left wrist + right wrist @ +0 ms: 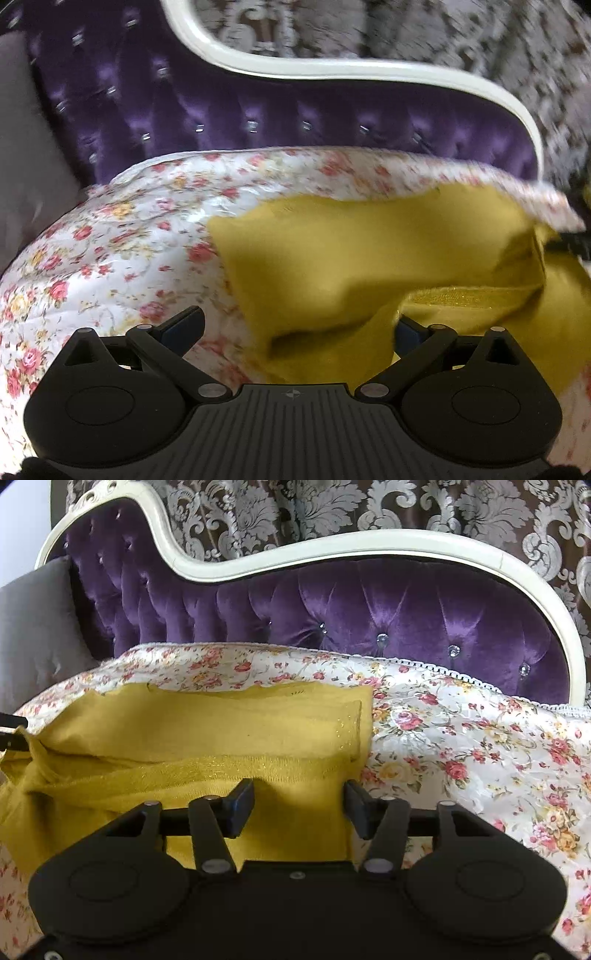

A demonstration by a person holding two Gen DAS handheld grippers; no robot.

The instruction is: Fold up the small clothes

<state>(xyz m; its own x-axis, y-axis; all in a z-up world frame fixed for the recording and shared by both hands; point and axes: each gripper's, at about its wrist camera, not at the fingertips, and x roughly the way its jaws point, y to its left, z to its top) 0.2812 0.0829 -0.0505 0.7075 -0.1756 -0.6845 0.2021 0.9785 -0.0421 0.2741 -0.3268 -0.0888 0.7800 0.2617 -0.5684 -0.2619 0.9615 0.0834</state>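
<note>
My right gripper (299,808) hovers with jaws apart and nothing clamped, over the near right end of the yellow garment (207,731). The garment lies partly folded on the floral cover (461,738), its long axis running across in front of me, leftward from this hand. My left gripper (299,332) is spread wide at the other end, cloth bunched between its fingers but unpinched. The purple sofa back (369,602) stands behind, clear of the work.

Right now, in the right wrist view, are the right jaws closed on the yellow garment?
No: the right gripper stands open over the yellow garment, its jaws apart and no cloth pinched between them.
</note>
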